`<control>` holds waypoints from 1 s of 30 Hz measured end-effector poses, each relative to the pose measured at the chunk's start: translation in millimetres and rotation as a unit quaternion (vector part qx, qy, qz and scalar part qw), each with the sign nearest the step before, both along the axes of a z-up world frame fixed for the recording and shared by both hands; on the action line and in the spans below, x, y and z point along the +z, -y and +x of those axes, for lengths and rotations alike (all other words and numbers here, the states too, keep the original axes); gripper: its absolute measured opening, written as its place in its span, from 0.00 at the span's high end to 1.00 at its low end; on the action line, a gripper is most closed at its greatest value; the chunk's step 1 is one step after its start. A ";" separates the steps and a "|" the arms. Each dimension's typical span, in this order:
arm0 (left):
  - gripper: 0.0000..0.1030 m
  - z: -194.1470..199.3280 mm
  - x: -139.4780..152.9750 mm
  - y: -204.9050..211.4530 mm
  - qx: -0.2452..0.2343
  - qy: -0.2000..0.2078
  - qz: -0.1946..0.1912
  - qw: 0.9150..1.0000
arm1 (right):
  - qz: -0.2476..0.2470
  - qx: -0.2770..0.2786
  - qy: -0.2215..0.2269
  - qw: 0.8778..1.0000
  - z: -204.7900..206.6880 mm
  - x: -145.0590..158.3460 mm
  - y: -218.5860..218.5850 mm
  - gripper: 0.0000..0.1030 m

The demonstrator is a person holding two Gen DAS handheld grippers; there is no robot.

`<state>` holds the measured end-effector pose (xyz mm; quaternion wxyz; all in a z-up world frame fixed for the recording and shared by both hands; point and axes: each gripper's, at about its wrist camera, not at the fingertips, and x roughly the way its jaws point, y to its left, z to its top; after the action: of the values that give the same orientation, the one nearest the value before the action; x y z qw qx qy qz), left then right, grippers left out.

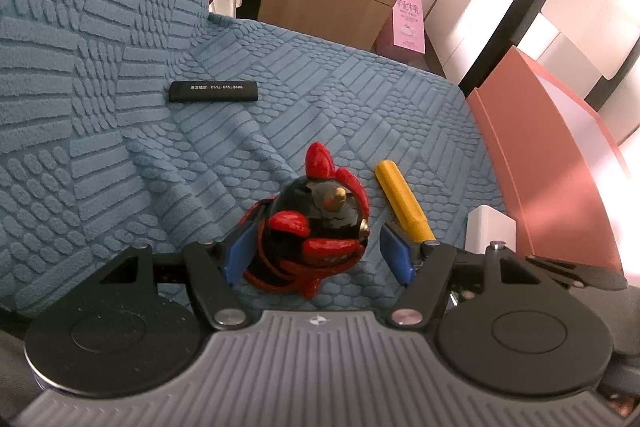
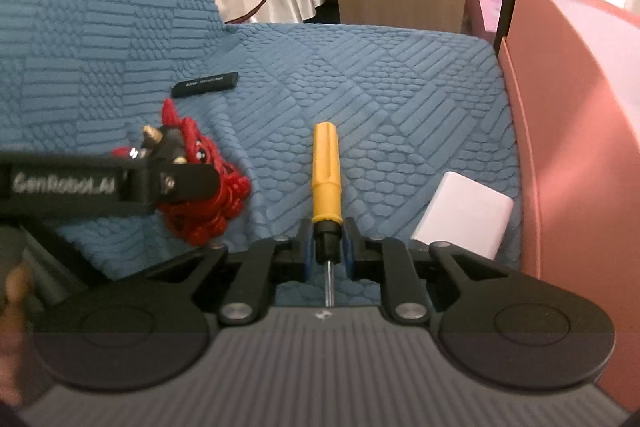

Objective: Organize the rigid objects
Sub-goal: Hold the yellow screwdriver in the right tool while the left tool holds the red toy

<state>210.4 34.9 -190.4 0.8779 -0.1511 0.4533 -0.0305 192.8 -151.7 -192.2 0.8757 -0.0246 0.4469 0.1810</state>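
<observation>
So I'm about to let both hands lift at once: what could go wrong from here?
The right gripper pinches the screwdriver only at its black collar, with the long yellow handle out front, so it may tip or slip. The left gripper straddles the rooster figurine, but the right pad looks clear of it, so a lift now could leave it behind. Its red cord hangs loose and might snag the sofa cover.

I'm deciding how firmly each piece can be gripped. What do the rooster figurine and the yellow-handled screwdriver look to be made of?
Rooster figurine: probably glazed ceramic or lacquered resin; its black and red surfaces are glossy with sharp highlights. A red cord wraps it.

Screwdriver: matte yellow handle, likely moulded plastic, with a black collar and a thin shiny shaft that looks like metal.
</observation>
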 end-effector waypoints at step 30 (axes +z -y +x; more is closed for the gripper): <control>0.29 14.0 -8.1 4.5 -0.002 -0.005 0.012 1.000 | -0.016 0.011 0.002 1.000 4.1 -14.8 -5.7 0.81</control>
<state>224.4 30.4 -198.6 0.8772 -0.1400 0.4586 -0.0266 196.9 -146.0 -207.0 0.8740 -0.0436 0.4479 0.1833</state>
